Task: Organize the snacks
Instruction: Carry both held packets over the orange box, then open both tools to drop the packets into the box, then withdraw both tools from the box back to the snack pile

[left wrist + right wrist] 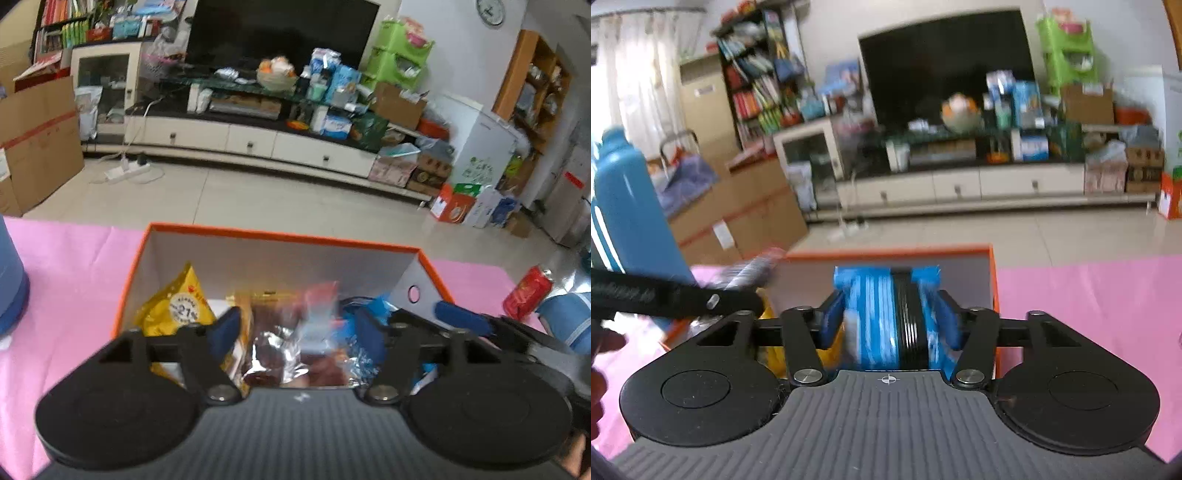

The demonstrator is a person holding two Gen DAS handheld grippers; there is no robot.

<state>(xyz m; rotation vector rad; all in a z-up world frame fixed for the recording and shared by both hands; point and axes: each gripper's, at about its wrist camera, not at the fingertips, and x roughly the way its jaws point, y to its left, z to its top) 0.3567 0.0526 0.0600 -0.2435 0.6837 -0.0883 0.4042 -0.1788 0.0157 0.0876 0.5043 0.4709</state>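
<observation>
Pink table (1089, 295): right gripper (890, 325) level, clamping blue packet (875, 317).

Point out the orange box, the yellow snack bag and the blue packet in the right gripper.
orange box (280, 236): left wrist view, far rim.
yellow snack bag (181, 302): left wrist view, printed front.
blue packet (875, 317): right wrist view, wrapper's left half.

This is a living room in a home. A big dark TV (280, 33) stands on a long white cabinet (251, 140) with drawers. A bookshelf (757, 81) and cardboard boxes (37, 140) sit around the tiled floor (240, 195).
</observation>
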